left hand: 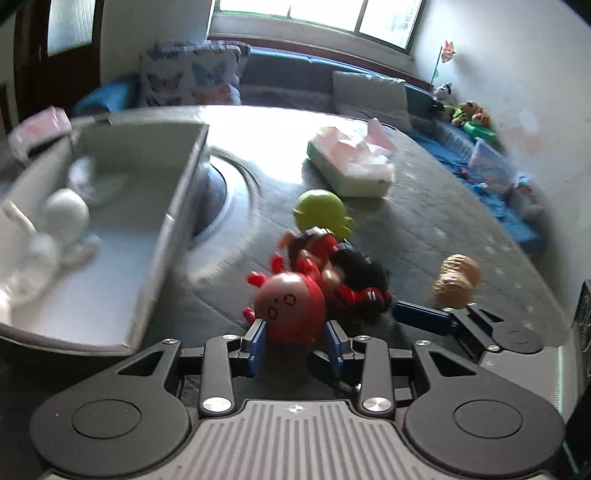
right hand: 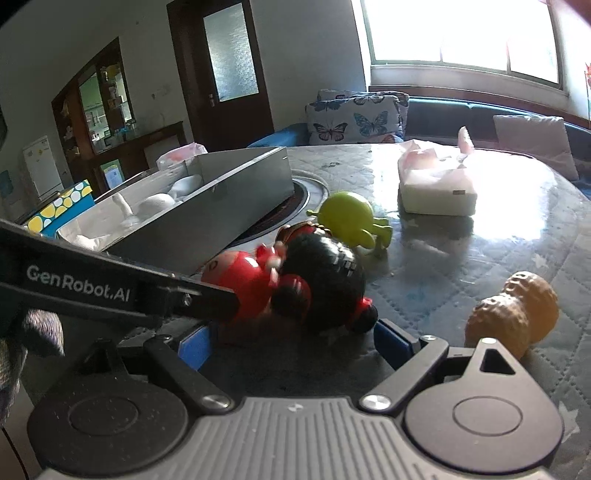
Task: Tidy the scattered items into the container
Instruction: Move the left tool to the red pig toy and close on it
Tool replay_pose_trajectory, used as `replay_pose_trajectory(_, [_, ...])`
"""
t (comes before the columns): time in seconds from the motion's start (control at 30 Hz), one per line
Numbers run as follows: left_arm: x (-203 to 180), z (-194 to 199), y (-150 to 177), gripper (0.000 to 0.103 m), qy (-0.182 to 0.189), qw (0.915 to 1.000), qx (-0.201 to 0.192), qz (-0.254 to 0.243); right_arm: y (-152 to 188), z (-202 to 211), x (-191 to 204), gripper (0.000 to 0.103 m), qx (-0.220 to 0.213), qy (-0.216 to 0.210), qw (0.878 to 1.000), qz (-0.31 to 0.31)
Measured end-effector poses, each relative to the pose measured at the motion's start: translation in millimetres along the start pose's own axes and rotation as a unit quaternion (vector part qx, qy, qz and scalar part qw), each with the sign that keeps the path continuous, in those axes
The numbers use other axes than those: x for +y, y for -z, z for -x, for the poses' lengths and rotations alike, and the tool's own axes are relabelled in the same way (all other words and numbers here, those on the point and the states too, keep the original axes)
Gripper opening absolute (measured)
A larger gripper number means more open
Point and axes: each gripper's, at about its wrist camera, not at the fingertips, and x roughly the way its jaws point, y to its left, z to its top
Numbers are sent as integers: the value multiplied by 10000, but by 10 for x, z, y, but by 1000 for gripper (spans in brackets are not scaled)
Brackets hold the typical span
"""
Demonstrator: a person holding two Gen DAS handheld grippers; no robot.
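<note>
Window: wide window above the bench, daylight pouring in
Walls: plain pale wall
Door: dark wooden door with a frosted pane
Seating: dark blue sofa bench with a butterfly cushion and a grey cushion
Cabinet: glass-fronted cabinet

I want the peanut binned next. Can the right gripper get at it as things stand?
Probably yes. The peanut lies alone on the table, just right of the open right gripper; the red toy and black toy sit to its left, not between.
</note>
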Motion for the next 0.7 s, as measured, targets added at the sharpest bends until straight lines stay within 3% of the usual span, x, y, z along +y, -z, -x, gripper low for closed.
replay_pose_trajectory(0.33, [76,3,32,37,46,9998,-180,23,4,22,-77,93,-14,191,9998,-31])
replay_pose_trajectory(0.7, [253,70,135,36,-71,10000,5,47,-1,5,-28,93,12,119,9999,0])
